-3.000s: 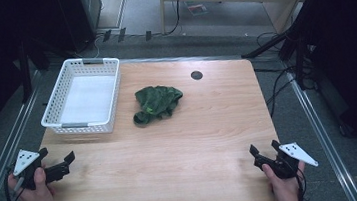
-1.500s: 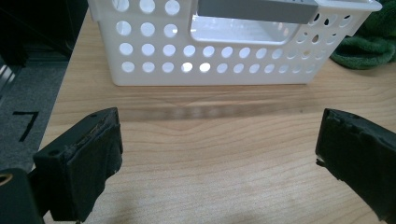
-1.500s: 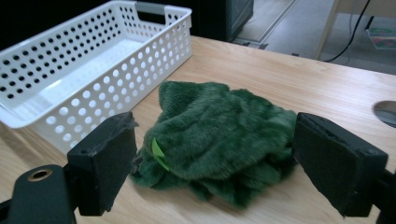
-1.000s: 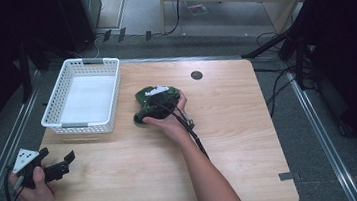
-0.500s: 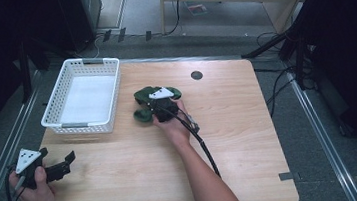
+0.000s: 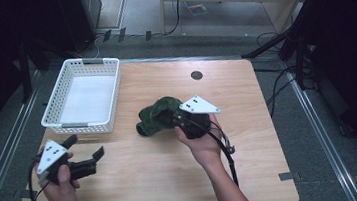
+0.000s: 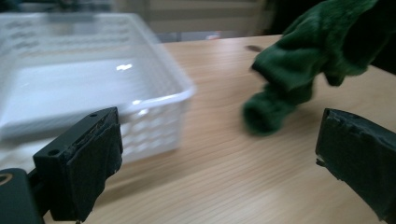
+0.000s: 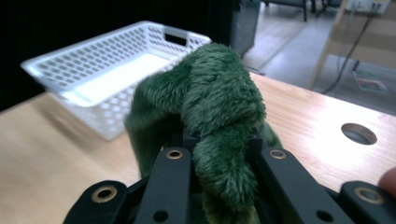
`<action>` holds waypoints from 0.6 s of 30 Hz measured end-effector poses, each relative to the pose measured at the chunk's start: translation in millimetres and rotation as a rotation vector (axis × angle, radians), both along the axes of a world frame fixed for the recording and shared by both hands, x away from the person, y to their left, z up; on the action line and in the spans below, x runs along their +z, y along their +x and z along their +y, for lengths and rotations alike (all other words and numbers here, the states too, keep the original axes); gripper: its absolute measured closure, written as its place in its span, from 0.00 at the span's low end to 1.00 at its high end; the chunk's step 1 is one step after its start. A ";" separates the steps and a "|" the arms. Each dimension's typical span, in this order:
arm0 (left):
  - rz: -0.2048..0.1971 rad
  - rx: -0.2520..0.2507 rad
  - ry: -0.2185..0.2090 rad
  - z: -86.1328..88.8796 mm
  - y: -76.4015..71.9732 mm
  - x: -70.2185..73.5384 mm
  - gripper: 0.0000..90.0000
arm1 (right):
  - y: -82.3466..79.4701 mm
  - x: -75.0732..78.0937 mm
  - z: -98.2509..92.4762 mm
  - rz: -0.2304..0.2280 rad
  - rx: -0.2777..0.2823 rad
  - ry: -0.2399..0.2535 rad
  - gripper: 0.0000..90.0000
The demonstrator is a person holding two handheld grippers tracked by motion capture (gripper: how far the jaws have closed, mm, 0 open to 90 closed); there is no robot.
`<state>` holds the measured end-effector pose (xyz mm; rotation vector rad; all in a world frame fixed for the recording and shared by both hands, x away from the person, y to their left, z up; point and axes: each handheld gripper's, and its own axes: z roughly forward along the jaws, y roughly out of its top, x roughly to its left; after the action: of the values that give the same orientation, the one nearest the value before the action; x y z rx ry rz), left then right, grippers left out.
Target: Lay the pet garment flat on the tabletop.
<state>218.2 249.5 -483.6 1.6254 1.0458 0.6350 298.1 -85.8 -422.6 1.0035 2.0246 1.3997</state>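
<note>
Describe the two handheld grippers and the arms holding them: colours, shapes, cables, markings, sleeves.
Both grippers, left gripper and right gripper, are black, each topped by a grey three-cornered plate with dark dots. A black cable trails from each. The jaws are flat black bars with brass-ringed screw holes; the left one's pads look worn at the edges. The forearms are bare, no sleeves visible.

Each hand carries a black two-jaw tool topped by a pale grey three-cornered plate with small dark dots: the left gripper at the lower left of the high view, the right gripper near the middle. A black cable trails from each towards the bottom edge, and both forearms are bare, with no sleeve in sight. Close up, the left jaws are blocky and faced with worn black padding, while the right ones are flat black bars set with brass-ringed screw holes.
</note>
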 end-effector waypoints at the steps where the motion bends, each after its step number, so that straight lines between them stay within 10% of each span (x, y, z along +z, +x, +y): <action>1: 0.001 -0.080 -0.001 -17.7 2.2 7.3 0.01 | -12.8 8.8 -5.5 -0.005 0.018 0.011 0.90; 6: -0.022 -0.261 0.007 -59.7 2.6 26.1 0.01 | -43.7 31.2 -20.3 -0.032 0.067 0.072 0.89; 9: -0.052 -0.424 -0.065 -88.0 -5.0 41.8 0.01 | -57.2 39.8 -20.7 -0.040 0.093 0.073 0.89; 14: -0.042 -0.431 -0.053 -104.9 -13.6 50.9 0.03 | -79.6 51.8 -14.7 -0.053 0.190 0.075 0.87; 16: -0.029 -0.377 -0.050 -104.3 -13.8 52.1 0.13 | -82.6 52.8 -13.3 -0.055 0.211 0.073 0.86; 18: -0.016 -0.373 -0.038 -98.4 -8.1 47.0 0.64 | -83.2 49.2 -10.3 -0.039 0.242 0.056 0.84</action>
<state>210.1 151.1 -436.6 1.7209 0.7110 0.3749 214.9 -96.1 -373.4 0.7664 2.1449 1.5939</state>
